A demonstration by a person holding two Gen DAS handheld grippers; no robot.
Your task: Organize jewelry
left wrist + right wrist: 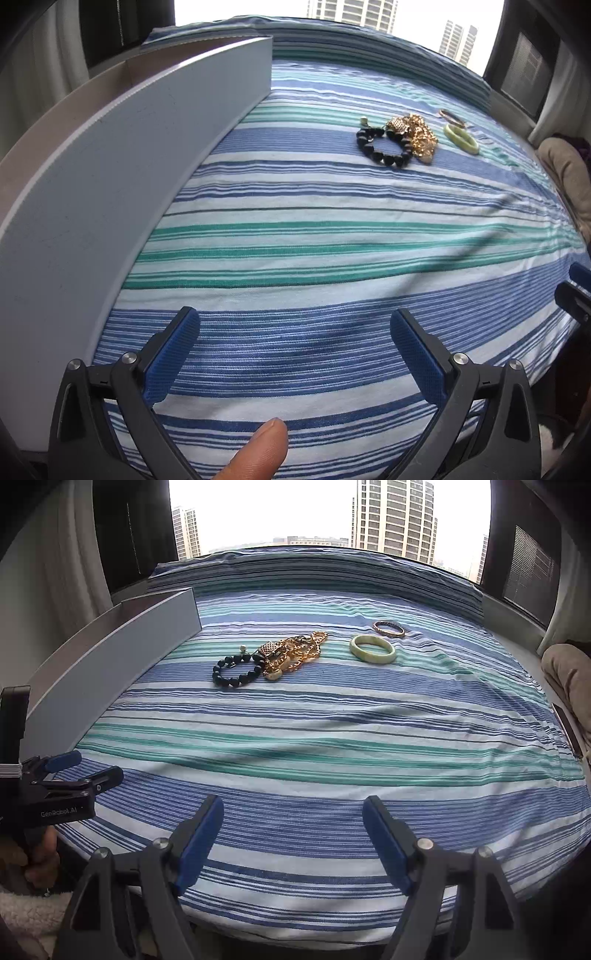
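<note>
On the striped cloth lie a black bead bracelet (236,672) (384,147), a tangle of gold chains (291,653) (417,136), a pale green jade bangle (373,649) (461,138) and a thin gold bangle (388,629) (451,117). A grey open box (122,166) (110,664) stands at the left. My left gripper (295,325) is open and empty, near the front edge beside the box. It also shows in the right wrist view (92,771). My right gripper (293,810) is open and empty, far short of the jewelry.
The blue, green and white striped cloth (332,738) covers the table. A window with tower blocks lies behind. A beige cushion (569,679) sits at the right edge. My fingertip (266,446) shows at the bottom of the left view.
</note>
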